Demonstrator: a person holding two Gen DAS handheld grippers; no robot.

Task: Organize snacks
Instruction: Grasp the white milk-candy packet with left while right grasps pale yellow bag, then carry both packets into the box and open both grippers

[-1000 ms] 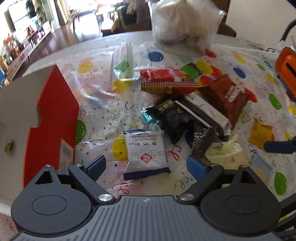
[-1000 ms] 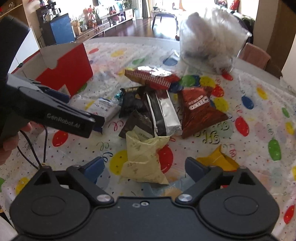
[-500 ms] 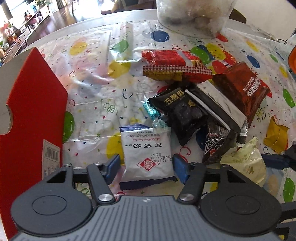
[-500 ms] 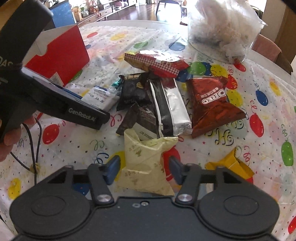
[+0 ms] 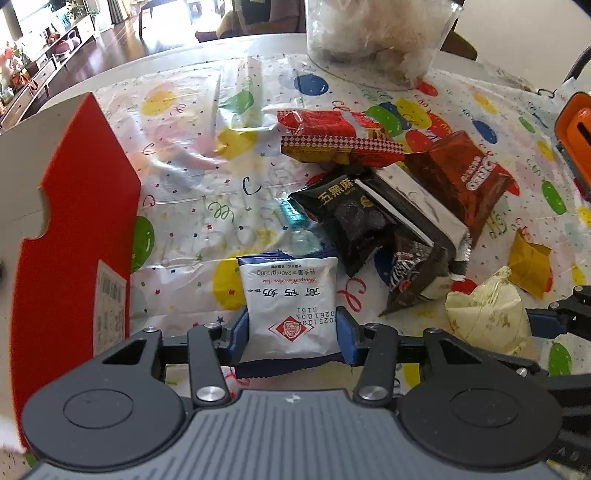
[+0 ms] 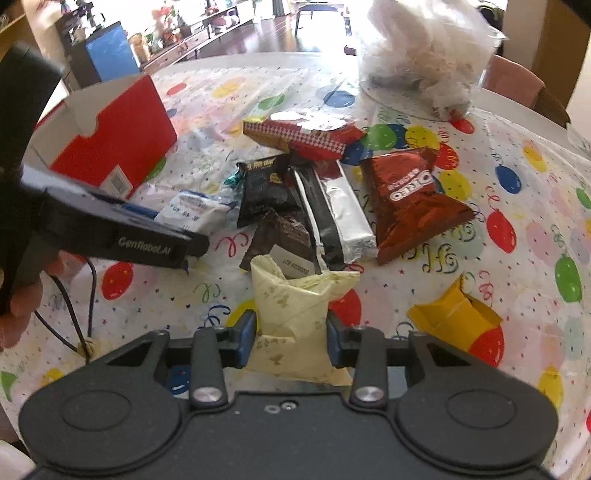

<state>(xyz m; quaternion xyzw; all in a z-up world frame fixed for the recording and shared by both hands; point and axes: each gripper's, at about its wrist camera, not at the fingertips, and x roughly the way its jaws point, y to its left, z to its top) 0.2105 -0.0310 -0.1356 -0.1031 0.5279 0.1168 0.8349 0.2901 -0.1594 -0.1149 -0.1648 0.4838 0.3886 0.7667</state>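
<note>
A white and blue snack packet [image 5: 291,291] lies on the balloon-print tablecloth. My left gripper [image 5: 291,338] is closing on it, its blue pads touching both side edges. A pale yellow packet [image 6: 295,302] sits between the pads of my right gripper [image 6: 290,338], whose jaws are closing and pinching its sides. In the left wrist view the yellow packet [image 5: 487,314] shows at the right. In the right wrist view the white packet [image 6: 192,210] lies under the left gripper's black body.
An open red and white cardboard box [image 5: 74,221] stands at the left. Beyond the grippers lies a pile of snacks: Oreo bag [image 6: 406,192], black packet [image 5: 347,210], red checked packet [image 5: 332,136]. A yellow wrapper [image 6: 454,317] lies right. A clear bag [image 5: 376,33] stands at the back.
Both grippers' jaws have closed from wide apart onto their packets, the left on the white one, the right on the yellow one. Both views have drawn slightly closer to the table.
</note>
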